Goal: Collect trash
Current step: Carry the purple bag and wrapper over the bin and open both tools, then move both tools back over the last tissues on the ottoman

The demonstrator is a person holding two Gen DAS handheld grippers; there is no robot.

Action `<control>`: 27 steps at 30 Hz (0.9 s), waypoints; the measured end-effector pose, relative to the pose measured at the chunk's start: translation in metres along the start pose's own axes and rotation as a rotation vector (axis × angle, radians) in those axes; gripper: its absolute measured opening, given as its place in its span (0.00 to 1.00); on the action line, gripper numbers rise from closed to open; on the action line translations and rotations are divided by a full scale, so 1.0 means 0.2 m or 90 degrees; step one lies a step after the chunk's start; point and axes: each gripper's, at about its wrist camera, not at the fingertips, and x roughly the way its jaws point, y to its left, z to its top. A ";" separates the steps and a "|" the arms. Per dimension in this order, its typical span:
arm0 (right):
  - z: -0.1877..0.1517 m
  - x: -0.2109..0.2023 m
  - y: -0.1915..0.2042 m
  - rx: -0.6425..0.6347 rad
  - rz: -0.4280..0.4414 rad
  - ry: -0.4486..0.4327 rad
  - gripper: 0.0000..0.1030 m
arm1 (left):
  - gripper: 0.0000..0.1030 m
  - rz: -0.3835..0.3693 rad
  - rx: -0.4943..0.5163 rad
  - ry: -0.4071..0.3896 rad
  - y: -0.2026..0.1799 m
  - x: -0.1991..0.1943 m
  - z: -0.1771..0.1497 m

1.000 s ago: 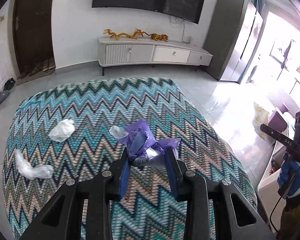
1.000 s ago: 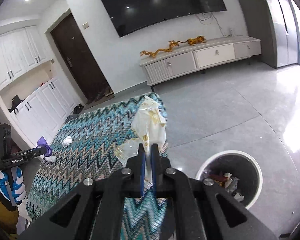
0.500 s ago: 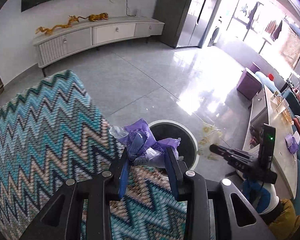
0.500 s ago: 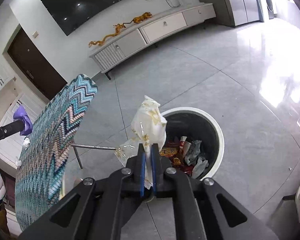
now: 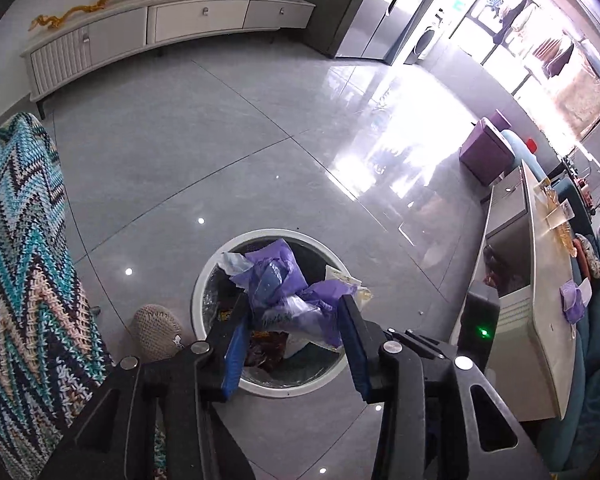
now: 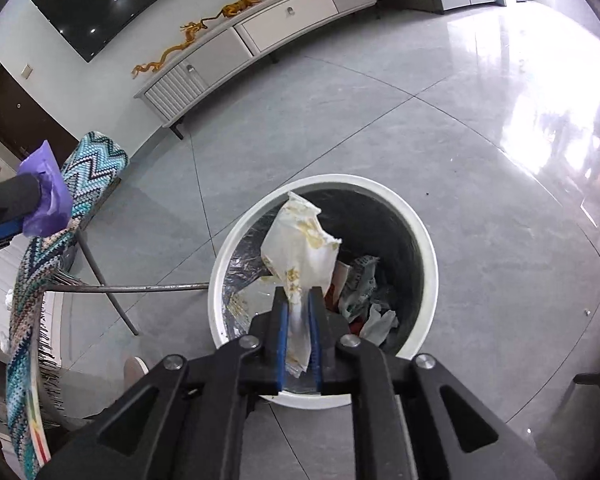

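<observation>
My left gripper (image 5: 292, 312) is shut on a crumpled purple plastic bag (image 5: 276, 280) and holds it over the white round trash bin (image 5: 204, 280). My right gripper (image 6: 298, 300) is shut on a stained white paper wrapper (image 6: 300, 248), held above the same bin (image 6: 428, 248), which holds several pieces of trash. The left gripper with the purple bag (image 6: 46, 192) also shows at the left edge of the right wrist view.
The table with a teal zigzag knitted cloth (image 5: 24, 260) stands left of the bin, its metal legs (image 6: 112, 288) beside the bin. A white TV cabinet (image 5: 160, 28) lines the far wall. A low counter (image 5: 540, 280) stands at the right. A beige slipper (image 5: 156, 328) lies by the bin.
Both grippers have swung from the table over to the bin, each still holding its trash. The right gripper's jaws stand a little wider on the wrapper than before.
</observation>
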 end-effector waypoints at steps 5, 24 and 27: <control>-0.02 0.04 -0.04 0.006 -0.017 0.008 0.41 | 0.67 -0.011 -0.014 -0.011 0.03 -0.01 -0.01; -0.02 -0.42 0.27 -0.074 0.005 -0.089 0.41 | 0.67 0.115 0.007 -0.204 0.10 -0.63 -0.30; -0.02 -0.55 0.40 -0.108 0.013 -0.120 0.41 | 0.67 0.131 0.011 -0.244 0.11 -0.79 -0.37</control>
